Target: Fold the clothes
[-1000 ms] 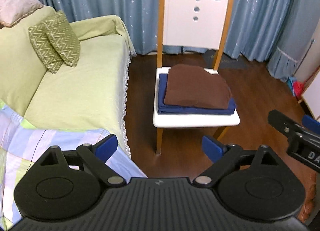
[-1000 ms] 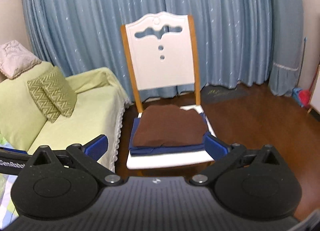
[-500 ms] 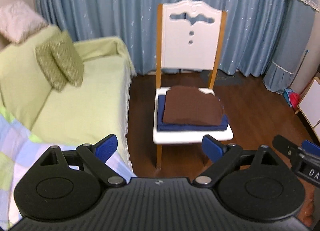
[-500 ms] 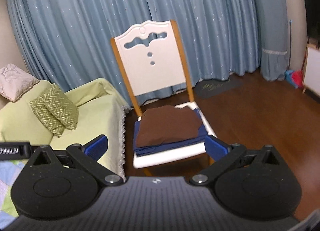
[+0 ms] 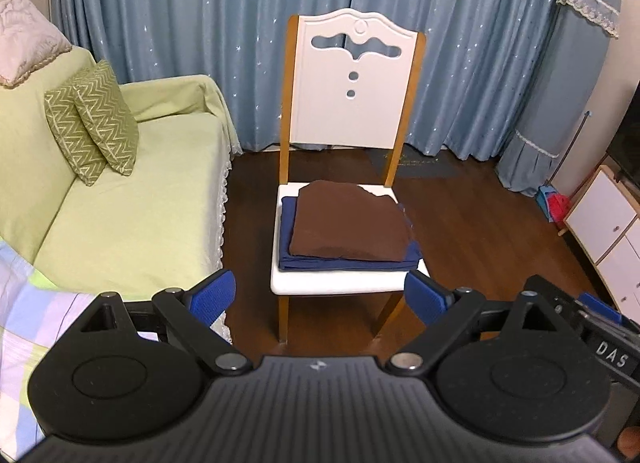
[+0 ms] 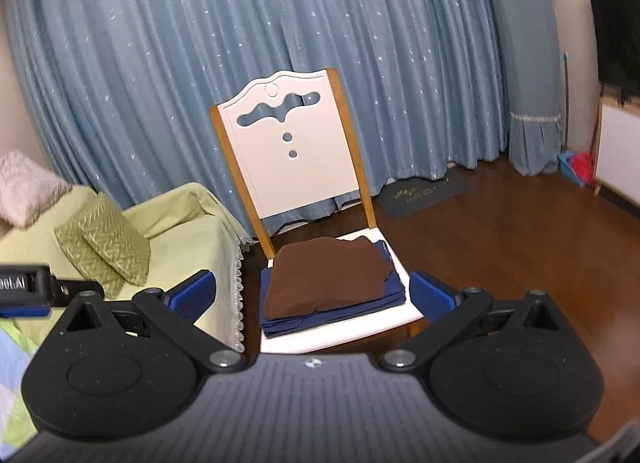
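A folded brown garment [image 5: 350, 223] lies on top of a folded navy garment [image 5: 288, 251] on the seat of a white chair [image 5: 344, 285]. The stack also shows in the right wrist view, brown garment [image 6: 326, 275] over navy garment [image 6: 340, 311] on the chair [image 6: 288, 167]. My left gripper [image 5: 320, 297] is open and empty, held back from the chair's front edge. My right gripper [image 6: 312, 293] is open and empty, also well short of the chair. The right gripper's body shows at the lower right of the left wrist view [image 5: 600, 343].
A green-covered sofa [image 5: 120, 207] with two patterned cushions [image 5: 92, 123] stands left of the chair. A pastel checked cloth [image 5: 24, 323] lies at the lower left. Blue curtains [image 5: 240, 23] hang behind. A white cabinet [image 5: 604, 223] stands at the right on the wooden floor [image 5: 480, 231].
Both grippers have pulled back and risen from the chair, so the chair and stack look smaller and lower. Both stay open and empty.
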### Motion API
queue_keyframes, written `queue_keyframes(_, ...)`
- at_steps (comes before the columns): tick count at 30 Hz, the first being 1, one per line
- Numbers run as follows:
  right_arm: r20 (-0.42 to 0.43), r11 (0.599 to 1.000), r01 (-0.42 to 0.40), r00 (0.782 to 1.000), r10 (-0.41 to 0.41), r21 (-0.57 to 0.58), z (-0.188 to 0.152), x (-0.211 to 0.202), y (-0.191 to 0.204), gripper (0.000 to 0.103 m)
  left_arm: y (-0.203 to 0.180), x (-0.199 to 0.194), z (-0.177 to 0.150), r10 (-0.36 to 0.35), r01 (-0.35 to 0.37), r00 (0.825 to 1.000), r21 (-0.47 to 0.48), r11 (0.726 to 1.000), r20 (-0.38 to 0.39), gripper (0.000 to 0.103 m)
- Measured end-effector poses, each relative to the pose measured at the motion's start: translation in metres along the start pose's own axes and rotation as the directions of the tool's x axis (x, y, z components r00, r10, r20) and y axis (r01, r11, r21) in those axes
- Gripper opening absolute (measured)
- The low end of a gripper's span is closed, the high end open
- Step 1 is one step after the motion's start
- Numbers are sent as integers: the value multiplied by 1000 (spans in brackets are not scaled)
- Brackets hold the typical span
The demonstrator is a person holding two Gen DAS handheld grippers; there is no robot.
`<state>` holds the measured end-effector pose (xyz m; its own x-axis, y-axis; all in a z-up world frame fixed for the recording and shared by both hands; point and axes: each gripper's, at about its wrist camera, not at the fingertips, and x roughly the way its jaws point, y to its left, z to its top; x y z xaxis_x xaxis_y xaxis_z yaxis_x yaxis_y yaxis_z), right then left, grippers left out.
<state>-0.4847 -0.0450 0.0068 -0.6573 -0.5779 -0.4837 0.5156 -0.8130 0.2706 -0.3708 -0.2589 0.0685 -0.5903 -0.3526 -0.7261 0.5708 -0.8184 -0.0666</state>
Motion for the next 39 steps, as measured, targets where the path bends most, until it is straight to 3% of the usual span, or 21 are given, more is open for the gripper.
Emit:
queue_keyframes(7,-47,991,41,998,-47,-126,12,13,11,102,-10,11,5,103,-102,995,55,993,-18,93)
queue_keyframes(16,-26,975,115,992,-122,-188,19,34,21,102,-12,22,9,113,-112,994,29,993,-8,93)
queue_keyframes(23,-55,976,88,993,-101,-200,26,49,20,102,-22,38,16,127,-124,991,74,989,-36,93)
queue_keyframes(32,-118,969,98,985,-127,-226,37,86,13,102,-29,77,37,130,-123,987,78,989,-90,93)
queue_keyframes(39,-155,963,92,979,-134,-252,56,132,9,102,-34,126,73,163,-153,981,103,983,-103,93)
